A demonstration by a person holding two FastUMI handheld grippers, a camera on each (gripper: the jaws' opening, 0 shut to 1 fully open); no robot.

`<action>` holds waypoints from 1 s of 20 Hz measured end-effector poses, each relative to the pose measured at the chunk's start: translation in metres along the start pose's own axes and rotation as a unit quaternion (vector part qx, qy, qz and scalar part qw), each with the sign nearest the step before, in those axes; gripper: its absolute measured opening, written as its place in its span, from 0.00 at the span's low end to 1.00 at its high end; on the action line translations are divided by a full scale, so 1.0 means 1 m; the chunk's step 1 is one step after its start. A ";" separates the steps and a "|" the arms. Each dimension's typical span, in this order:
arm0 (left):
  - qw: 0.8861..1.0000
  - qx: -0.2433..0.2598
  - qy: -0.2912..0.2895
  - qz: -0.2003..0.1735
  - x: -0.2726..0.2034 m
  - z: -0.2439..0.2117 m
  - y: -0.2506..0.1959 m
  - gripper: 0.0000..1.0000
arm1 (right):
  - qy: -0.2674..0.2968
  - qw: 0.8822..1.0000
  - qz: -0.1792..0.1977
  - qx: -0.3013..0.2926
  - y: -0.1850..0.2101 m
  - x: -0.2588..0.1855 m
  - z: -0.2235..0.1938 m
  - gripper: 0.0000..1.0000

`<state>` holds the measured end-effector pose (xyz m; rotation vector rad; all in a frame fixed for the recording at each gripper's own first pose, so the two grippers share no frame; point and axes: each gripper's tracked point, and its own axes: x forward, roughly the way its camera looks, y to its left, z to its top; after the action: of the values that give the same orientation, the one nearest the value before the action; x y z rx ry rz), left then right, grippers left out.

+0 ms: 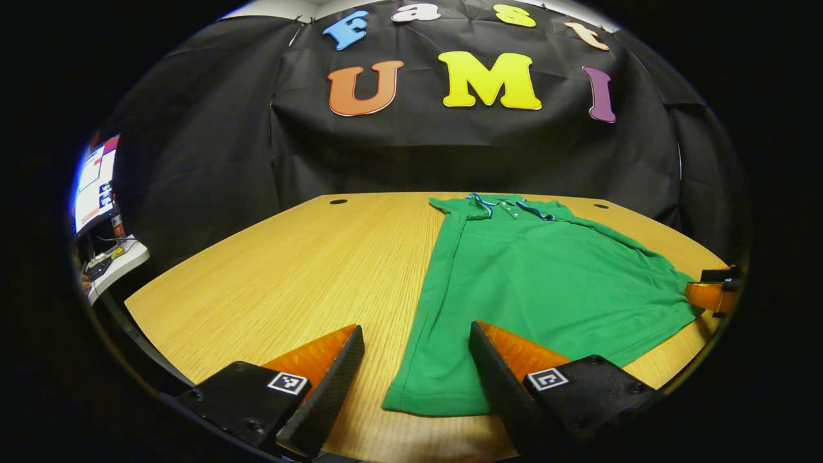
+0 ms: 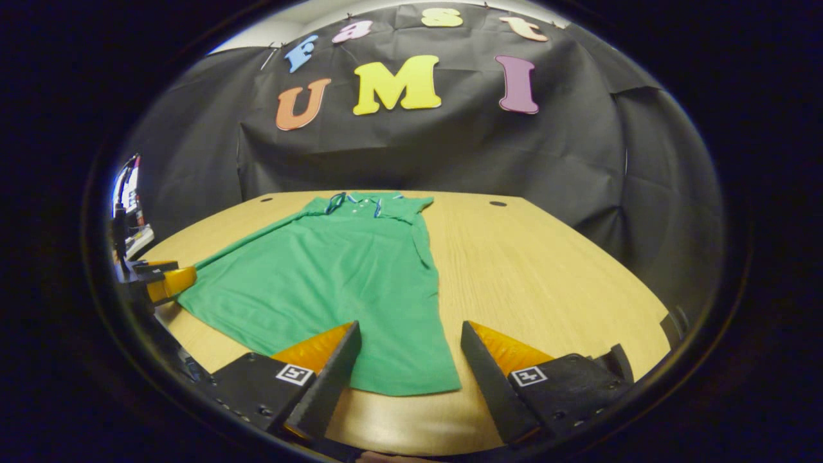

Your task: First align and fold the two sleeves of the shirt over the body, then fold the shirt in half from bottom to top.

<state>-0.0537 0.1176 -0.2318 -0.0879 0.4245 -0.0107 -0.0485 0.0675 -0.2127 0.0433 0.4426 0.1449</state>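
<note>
A green polo shirt (image 1: pixel 533 283) lies flat on the wooden table (image 1: pixel 289 270), collar toward the far edge, both sleeves folded in over the body so it forms a long panel. In the left gripper view, my left gripper (image 1: pixel 416 350) is open above the shirt's near left hem corner, nothing between its fingers. My right gripper (image 1: pixel 710 292) shows at the far right, by the shirt's other hem corner. In the right gripper view, the shirt (image 2: pixel 334 283) runs away from my open right gripper (image 2: pixel 408 347), which hovers over the near right hem corner. The left gripper (image 2: pixel 164 280) sits at the left.
Two cable holes (image 1: pixel 338 201) (image 1: pixel 601 206) mark the table's far side. A monitor (image 1: pixel 96 183) and a white shelf with small items (image 1: pixel 116 263) stand off the table's left. Bare wood spreads left of the shirt and right of the shirt (image 2: pixel 546 270).
</note>
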 end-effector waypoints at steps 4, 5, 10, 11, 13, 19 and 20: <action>1.000 0.017 -0.004 -0.022 0.001 -0.003 -0.010 1.00 | -0.008 1.000 -0.007 -0.021 0.001 -0.005 -0.003 0.94; 1.000 0.014 -0.007 -0.020 0.002 -0.001 -0.009 1.00 | -0.007 1.000 -0.007 -0.013 0.000 -0.004 -0.003 0.95; 1.000 0.016 0.014 -0.006 0.004 -0.002 -0.011 1.00 | 0.000 1.000 -0.003 0.025 -0.002 0.005 -0.007 0.95; 1.000 0.016 0.017 -0.007 0.004 -0.003 -0.013 0.89 | -0.001 1.000 -0.003 0.027 -0.002 0.006 -0.006 0.94; 1.000 0.025 0.012 -0.014 0.006 -0.002 -0.021 0.59 | 0.003 0.999 -0.014 0.037 -0.005 0.008 -0.005 0.82; 0.999 0.028 0.029 -0.004 0.004 0.000 -0.025 0.08 | 0.007 1.000 0.004 -0.012 0.017 0.007 -0.004 0.03; 0.999 0.022 0.029 -0.006 0.003 0.000 -0.024 0.07 | 0.009 1.000 0.011 -0.006 0.018 0.005 -0.004 0.03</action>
<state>-0.0503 0.0931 -0.2309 -0.0460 0.4824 -0.0346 -0.0479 0.0858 -0.2169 0.0344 0.4585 0.1689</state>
